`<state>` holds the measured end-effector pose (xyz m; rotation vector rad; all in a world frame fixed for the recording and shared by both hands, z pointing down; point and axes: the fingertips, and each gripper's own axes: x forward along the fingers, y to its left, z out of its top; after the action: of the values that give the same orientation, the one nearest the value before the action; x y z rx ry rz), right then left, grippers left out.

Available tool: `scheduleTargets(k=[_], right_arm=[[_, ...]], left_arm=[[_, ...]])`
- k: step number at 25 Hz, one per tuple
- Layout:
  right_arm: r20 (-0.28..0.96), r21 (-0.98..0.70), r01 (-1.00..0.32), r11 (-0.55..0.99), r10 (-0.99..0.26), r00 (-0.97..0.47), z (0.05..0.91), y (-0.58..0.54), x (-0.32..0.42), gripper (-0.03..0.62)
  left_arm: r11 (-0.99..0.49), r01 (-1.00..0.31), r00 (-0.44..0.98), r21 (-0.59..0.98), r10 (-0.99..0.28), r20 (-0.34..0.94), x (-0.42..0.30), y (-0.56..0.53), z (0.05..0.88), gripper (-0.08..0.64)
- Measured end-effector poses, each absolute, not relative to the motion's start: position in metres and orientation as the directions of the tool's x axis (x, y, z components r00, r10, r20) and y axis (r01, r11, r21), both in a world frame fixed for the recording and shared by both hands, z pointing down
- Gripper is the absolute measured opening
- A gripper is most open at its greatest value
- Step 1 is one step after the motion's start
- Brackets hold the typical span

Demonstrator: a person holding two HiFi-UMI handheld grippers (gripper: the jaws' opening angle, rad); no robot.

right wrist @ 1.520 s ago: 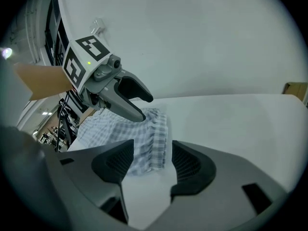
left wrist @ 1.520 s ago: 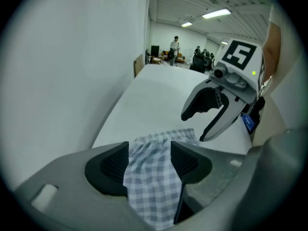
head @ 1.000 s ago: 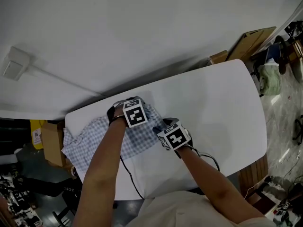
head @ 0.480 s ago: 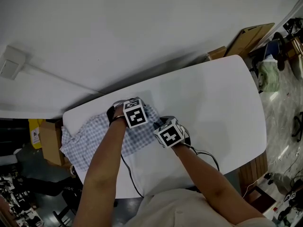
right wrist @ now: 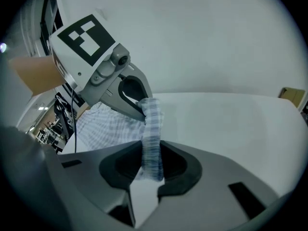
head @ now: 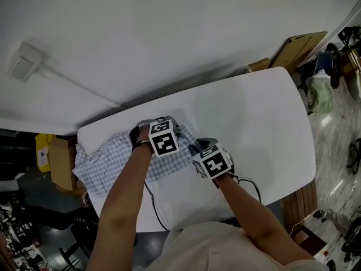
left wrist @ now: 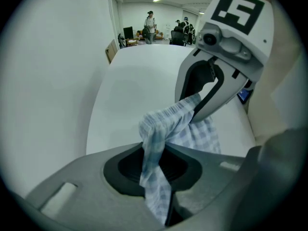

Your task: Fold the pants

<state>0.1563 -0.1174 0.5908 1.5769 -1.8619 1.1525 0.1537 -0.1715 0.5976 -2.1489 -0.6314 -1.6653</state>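
Blue-and-white checked pants [head: 113,157] lie crumpled on the left part of a white table [head: 254,123]. Both grippers are at the pants' right end. My left gripper [head: 164,124] points steeply down, its jaws closing with a bunch of fabric [left wrist: 161,129] pinched between them [left wrist: 154,162]. My right gripper [head: 196,149] sits just to its right, jaws also closing, a rolled band of the cloth [right wrist: 152,124] clamped between them [right wrist: 149,165]. Each gripper view shows the other gripper [left wrist: 216,71] [right wrist: 110,81] holding the same raised edge.
Cardboard sheets [head: 296,47] and a green bag [head: 321,92] stand beyond the table's right end. A box [head: 56,162] sits off the left end. A black cable [head: 152,202] runs across the table's near edge. People stand far off in the room [left wrist: 150,20].
Both grippers have closed on the pants' right end and risen a little, pulling that edge up off the table. The rest of the cloth has stayed put.
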Motion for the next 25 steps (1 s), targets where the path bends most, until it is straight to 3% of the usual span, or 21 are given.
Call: scheduleTargets(k=[10, 25], right_arm=[[0.782, -0.289, -0.956, -0.059, -0.591, -0.199, 0.536, -0.04, 0.216, 0.103], [0.865, -0.143, -0.954, -0.264, -0.501, 0.009, 0.542, 0.126, 0.323, 0.103]], left_arm=[[-0.768, 0.639, 0.292, -0.039, 0.196, 0.936, 0.217, -0.093, 0.541, 0.083], [-0.654, 0.756, 0.297, -0.015, 0.324, 0.898, 0.335, 0.074, 0.55, 0.083]])
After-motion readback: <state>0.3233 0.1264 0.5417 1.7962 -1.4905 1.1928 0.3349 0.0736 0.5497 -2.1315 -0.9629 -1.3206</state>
